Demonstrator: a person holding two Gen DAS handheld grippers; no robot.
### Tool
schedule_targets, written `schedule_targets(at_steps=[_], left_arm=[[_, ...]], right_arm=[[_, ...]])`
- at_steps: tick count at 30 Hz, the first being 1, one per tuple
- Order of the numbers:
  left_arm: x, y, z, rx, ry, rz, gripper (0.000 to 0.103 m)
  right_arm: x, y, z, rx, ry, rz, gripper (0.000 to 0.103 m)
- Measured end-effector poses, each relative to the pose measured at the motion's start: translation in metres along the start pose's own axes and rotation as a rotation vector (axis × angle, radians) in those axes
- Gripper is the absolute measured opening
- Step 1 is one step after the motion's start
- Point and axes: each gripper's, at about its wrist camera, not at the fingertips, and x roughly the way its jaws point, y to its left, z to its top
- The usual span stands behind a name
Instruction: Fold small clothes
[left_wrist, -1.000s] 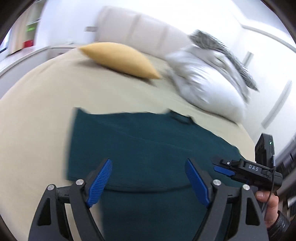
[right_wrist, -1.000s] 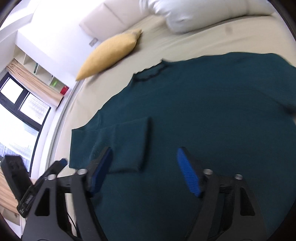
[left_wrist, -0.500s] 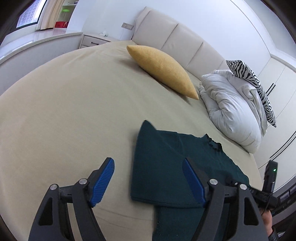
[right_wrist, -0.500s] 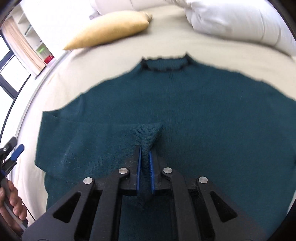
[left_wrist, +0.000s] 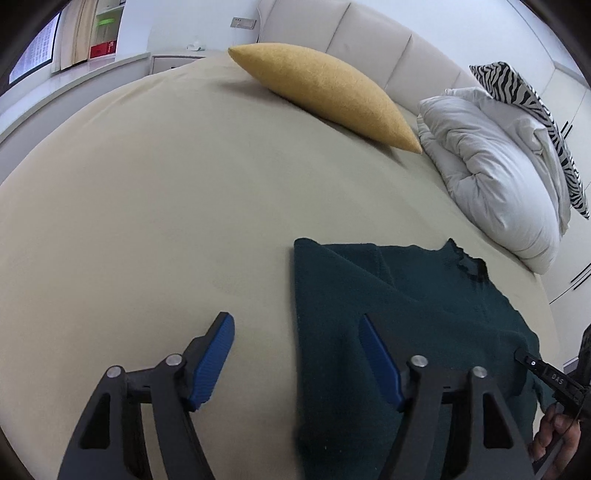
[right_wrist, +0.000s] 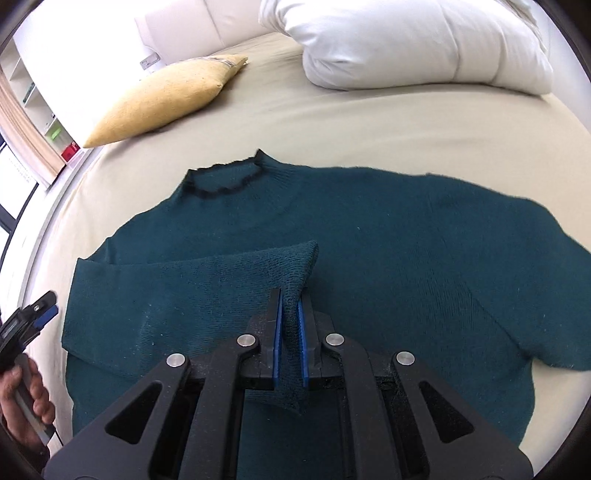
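Left wrist view: our left gripper (left_wrist: 295, 354) hangs over the bed (left_wrist: 147, 206), jaws closing with nothing pinched yet. The teal sweater (left_wrist: 406, 314) lies flat on the bed; its left folded edge runs between the jaws, nearer the right one. Yellow pillow (left_wrist: 325, 96) well beyond.

Right wrist view: our right gripper (right_wrist: 290, 343) has its jaws clamped tight on the sleeve cuff (right_wrist: 291, 266), folded in across the sweater's chest, collar (right_wrist: 221, 181) straight ahead.
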Motion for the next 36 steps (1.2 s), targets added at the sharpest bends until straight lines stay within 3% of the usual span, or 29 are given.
schedule_targets(at_steps=[1,3,6,8,14,18,24,26,27,29,30,33,35,36], left_arm=[[0.006,-0.003,0.002,0.015,0.011,0.014,0.059],[0.015,-0.008,0.006,0.048,0.025,0.038,0.036],[0.021,-0.013,0.010,0.071,0.033,0.049,0.015],[0.022,-0.011,0.009,0.064,0.027,0.059,0.012],[0.023,-0.007,0.002,0.084,0.003,0.064,0.011],[0.025,-0.006,0.001,0.091,0.002,0.065,0.011],[0.012,-0.006,0.000,0.084,-0.009,0.050,0.014],[-0.002,-0.011,-0.002,0.098,-0.020,0.057,0.021],[-0.012,-0.015,-0.006,0.119,-0.037,0.056,0.034],[-0.025,-0.020,-0.013,0.148,-0.060,0.069,0.050],[-0.032,-0.024,-0.019,0.167,-0.067,0.077,0.050],[-0.028,-0.028,-0.032,0.226,-0.043,0.120,0.049],[-0.013,-0.023,-0.037,0.214,0.009,0.119,0.039],[-0.008,-0.020,-0.039,0.204,0.015,0.115,0.037]], right_arm=[[0.001,0.000,0.000,0.000,0.001,0.003,0.006],[-0.001,0.001,0.000,-0.012,-0.005,0.001,0.006],[0.003,0.009,0.003,-0.050,-0.027,-0.011,0.006],[0.003,0.014,0.007,-0.069,-0.040,-0.020,0.006],[0.011,0.014,0.013,-0.064,-0.036,-0.041,0.006],[0.047,-0.006,0.007,0.006,0.038,-0.042,0.006],[0.035,-0.003,0.007,0.012,0.015,-0.017,0.010],[0.025,-0.006,0.007,0.040,0.012,0.021,0.012],[0.018,-0.007,0.005,0.054,0.007,0.037,0.019],[0.008,-0.011,0.001,0.067,-0.005,0.056,0.038],[0.002,-0.011,-0.003,0.070,-0.017,0.068,0.047],[0.002,0.001,-0.011,0.010,0.003,0.057,0.047],[0.014,0.008,-0.018,-0.046,0.057,0.007,0.042],[0.020,0.010,-0.021,-0.064,0.072,-0.026,0.033]])
